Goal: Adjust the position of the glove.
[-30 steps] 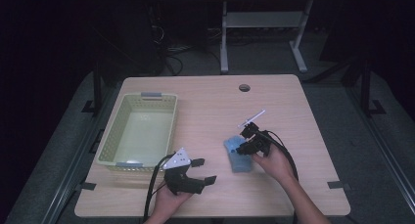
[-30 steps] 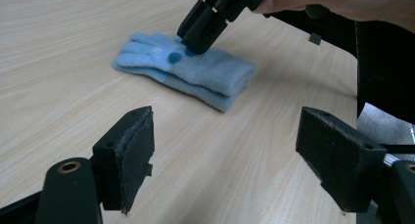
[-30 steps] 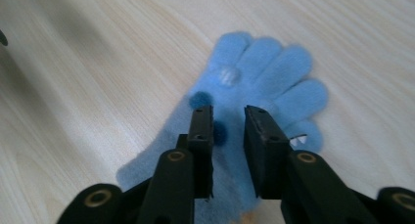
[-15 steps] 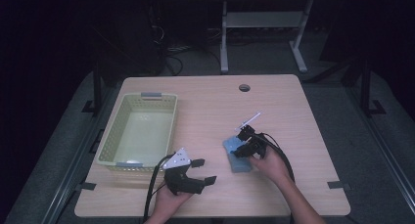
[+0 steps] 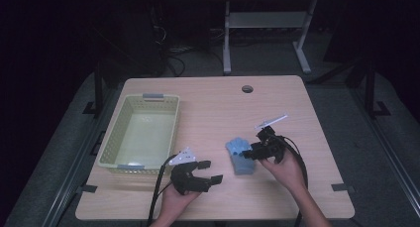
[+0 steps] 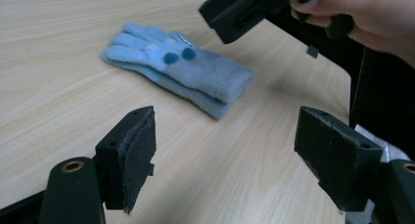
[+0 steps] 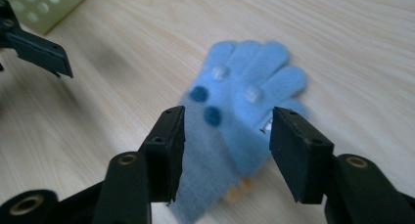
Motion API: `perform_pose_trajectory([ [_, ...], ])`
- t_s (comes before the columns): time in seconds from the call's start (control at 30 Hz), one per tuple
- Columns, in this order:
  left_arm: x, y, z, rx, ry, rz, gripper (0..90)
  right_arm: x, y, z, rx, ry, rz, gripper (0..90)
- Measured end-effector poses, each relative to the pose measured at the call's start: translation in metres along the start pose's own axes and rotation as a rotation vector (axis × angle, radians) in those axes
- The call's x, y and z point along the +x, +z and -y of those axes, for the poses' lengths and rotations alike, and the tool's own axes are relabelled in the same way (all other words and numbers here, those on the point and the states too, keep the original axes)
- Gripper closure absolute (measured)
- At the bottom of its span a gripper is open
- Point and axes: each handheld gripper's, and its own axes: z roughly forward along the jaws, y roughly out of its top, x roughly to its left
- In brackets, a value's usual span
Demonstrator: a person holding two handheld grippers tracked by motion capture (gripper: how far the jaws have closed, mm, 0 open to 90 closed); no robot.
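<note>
Nearest us, our left tongs (image 5: 207,171) rest low over the wooden surface (image 5: 213,103), jaws spread wide with nothing between them. Just beyond, our right tongs (image 5: 250,153) have just been opening; their jaws stand apart above the blue glove (image 5: 239,155), which shows between them without being pressed. The glove lies flat on the surface, fingers pointing away. Farther left sits the pale green basket (image 5: 143,100).

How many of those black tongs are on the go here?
2. The left tongs sit open near the table's front edge, beside the yellow basket; the right tongs hover open over the blue gloves.
</note>
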Motion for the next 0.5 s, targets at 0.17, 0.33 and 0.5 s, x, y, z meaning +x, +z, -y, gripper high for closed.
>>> perform_pose_trajectory([
  [0.17,0.003,0.014,-0.009,0.007,-0.099,-0.029,26.2,-0.013,-0.007,0.015,-0.050,0.081,-0.034,42.3],
  [0.33,0.006,0.031,-0.020,0.032,-0.206,-0.022,26.0,-0.022,-0.005,0.024,-0.080,0.150,-0.075,41.2],
  [0.5,0.010,0.042,-0.026,0.040,-0.300,-0.024,26.0,-0.028,-0.001,0.032,-0.096,0.212,-0.122,41.8],
])
